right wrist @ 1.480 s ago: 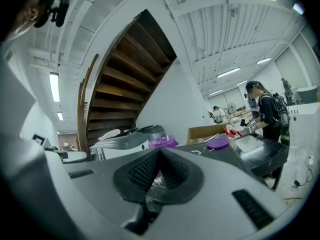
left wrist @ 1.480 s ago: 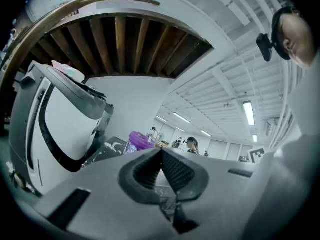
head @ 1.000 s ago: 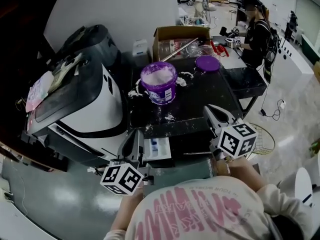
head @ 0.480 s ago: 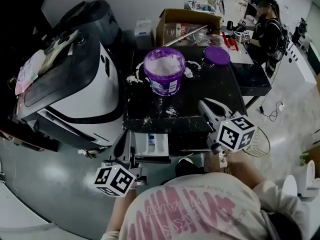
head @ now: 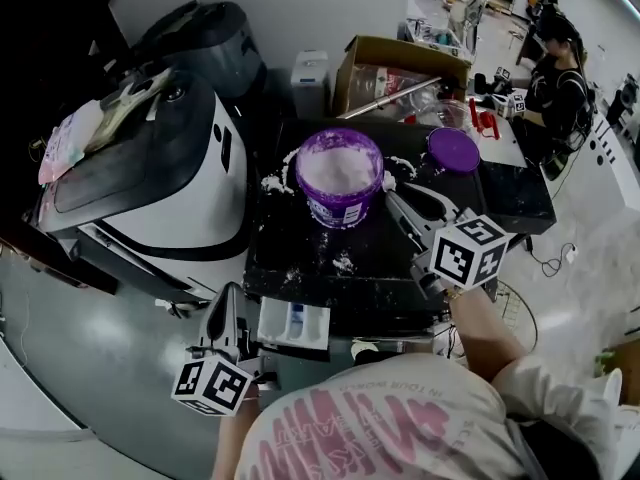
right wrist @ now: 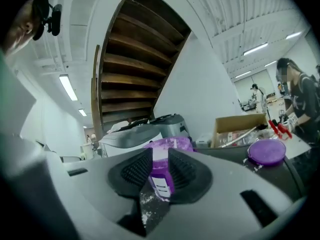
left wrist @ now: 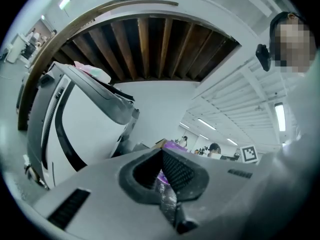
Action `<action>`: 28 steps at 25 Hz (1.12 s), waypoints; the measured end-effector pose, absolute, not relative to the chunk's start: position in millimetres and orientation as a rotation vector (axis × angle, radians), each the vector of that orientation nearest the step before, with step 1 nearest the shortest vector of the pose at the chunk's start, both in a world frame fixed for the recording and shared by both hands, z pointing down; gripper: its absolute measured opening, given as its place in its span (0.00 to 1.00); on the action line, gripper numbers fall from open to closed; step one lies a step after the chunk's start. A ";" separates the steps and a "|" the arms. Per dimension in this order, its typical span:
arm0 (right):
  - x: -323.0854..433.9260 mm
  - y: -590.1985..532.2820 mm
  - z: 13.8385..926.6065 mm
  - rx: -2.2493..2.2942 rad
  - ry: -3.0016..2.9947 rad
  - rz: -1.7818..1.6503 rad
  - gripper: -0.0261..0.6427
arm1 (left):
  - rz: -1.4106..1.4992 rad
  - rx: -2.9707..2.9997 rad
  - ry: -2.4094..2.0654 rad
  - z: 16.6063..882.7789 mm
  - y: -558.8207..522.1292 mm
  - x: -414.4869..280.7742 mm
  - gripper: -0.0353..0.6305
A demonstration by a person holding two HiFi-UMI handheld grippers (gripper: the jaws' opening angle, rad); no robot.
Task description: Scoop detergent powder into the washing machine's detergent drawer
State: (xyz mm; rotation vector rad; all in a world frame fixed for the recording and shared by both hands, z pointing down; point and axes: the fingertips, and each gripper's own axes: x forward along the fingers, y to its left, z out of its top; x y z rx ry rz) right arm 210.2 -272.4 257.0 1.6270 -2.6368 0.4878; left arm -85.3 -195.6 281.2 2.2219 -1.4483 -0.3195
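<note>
Now the work sits between drawer and tub. The drawer point(head: 293, 325) stands pulled out of the washer point(head: 150, 188) at the lower centre of the head view, its compartments showing no heap of powder that I can make out. The tub point(head: 340, 178), open and full of white powder, stands on the black table point(head: 300, 258) just above the middle, with its lid point(head: 453, 150) lying apart to the upper right and spilled powder point(head: 343, 263) scattered near the tub's foot. The right tool point(head: 410, 208) is over the table just right of the tub and points toward it. Its jaws have just been opening and stand well apart with nothing gripped. In its own view the tub shows beyond the gap, not between the pads. The left tool point(head: 226, 308) hangs at the lower left beside the drawer's left end, and in its own view the pads meet at the tips with nothing in them. I judge the step to be the reach for powder, with none delivered yet. No scoop can be made out, though it may lie in or by the tub. The next move calls for carrying the open right tool to the tub's rim, closing on whatever serves as the scoop, and lifting a level load without tipping the tub. The left tool seems placed to steady the drawer.
</note>
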 end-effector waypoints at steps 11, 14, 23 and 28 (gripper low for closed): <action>204.5 -345.3 265.0 1.418 -2.600 0.483 0.22 | -0.317 2.097 -1.598 291.3 -187.8 -102.7 0.05; 203.5 -358.5 268.9 1.379 -2.592 0.488 0.23 | -0.312 2.044 -1.654 297.6 -181.3 -112.0 0.05; 188.5 -382.3 276.8 1.223 -2.486 0.352 0.22 | -0.303 1.966 -1.728 300.9 -173.6 -128.8 0.05; 186.0 -388.1 280.3 1.133 -2.429 0.322 0.13 | -0.310 1.940 -1.771 301.2 -170.5 -141.5 0.05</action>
